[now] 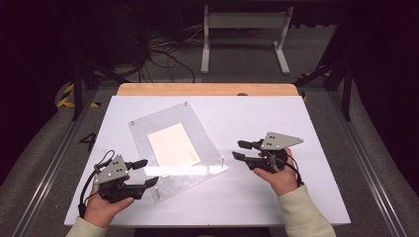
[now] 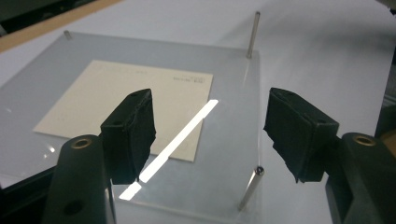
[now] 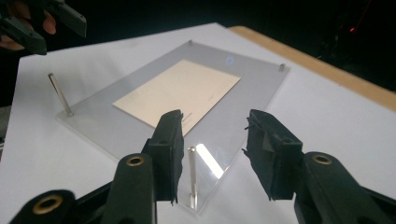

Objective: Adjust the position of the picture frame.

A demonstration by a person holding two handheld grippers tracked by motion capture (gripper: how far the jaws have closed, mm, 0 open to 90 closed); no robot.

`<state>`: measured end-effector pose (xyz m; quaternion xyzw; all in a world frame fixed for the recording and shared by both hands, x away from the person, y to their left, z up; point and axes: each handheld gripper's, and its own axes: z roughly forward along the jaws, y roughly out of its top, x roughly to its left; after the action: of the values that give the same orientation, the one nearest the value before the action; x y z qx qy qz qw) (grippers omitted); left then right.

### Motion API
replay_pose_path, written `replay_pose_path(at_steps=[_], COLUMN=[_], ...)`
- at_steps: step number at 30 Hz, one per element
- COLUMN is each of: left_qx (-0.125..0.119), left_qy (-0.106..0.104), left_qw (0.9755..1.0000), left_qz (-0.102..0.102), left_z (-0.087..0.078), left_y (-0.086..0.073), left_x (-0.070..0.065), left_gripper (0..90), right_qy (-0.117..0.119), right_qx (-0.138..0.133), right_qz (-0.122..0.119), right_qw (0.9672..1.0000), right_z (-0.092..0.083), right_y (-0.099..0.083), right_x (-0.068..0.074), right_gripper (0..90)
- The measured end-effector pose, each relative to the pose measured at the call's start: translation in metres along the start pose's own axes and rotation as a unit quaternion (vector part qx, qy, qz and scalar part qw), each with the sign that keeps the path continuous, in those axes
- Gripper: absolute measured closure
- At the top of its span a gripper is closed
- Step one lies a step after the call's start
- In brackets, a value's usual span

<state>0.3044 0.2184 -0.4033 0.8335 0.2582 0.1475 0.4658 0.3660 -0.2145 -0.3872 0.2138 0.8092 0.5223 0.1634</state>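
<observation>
Clear plastic plate (image 1: 197,143) lies flat on the white table (image 1: 257,197), a cream card (image 1: 173,144) under it and thin metal posts (image 2: 252,35) standing at its corners. Left gripper (image 1: 150,173) sits at its near corner, jaws apart, empty. Right gripper (image 1: 238,150) waits beside its right corner, jaws likewise spread, holding nothing.

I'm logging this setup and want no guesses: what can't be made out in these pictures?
- Print on the cream card: too small and faint in the left gripper view, too small in the others.
- Whether the card lies on or under the clear acrylic sheet: cannot tell.
- Glare stripe masks part of the sheet.
- Near-corner pin: its foot is cut off by the left jaw of the right gripper.
</observation>
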Motion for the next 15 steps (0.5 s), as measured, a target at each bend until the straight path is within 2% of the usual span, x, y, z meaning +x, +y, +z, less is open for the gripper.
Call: replay_pose_path(at_steps=[5, 8, 15], left_qx=[0.037, 0.049, 0.073], left_qy=[-0.017, -0.024, -0.044], left_qw=[0.9992, 0.9984, 0.9962], left_qz=[-0.006, -0.014, -0.019], left_z=[0.007, 0.011, 0.020], left_y=[-0.008, -0.013, -0.019], left_x=[0.000, -0.001, -0.002], left_gripper=[34.5, 36.3, 42.7], right_qy=[0.020, 0.028, 0.035], right_qx=[0.040, 0.056, 0.076], right_qz=[0.003, 0.006, 0.003], right_qw=[0.9990, 0.9980, 0.9965], right_z=[0.024, 0.034, 0.049], right_y=[-0.008, -0.013, -0.019], right_x=[-0.001, -0.003, -0.004], right_gripper=[55.4, 56.1, 56.2])
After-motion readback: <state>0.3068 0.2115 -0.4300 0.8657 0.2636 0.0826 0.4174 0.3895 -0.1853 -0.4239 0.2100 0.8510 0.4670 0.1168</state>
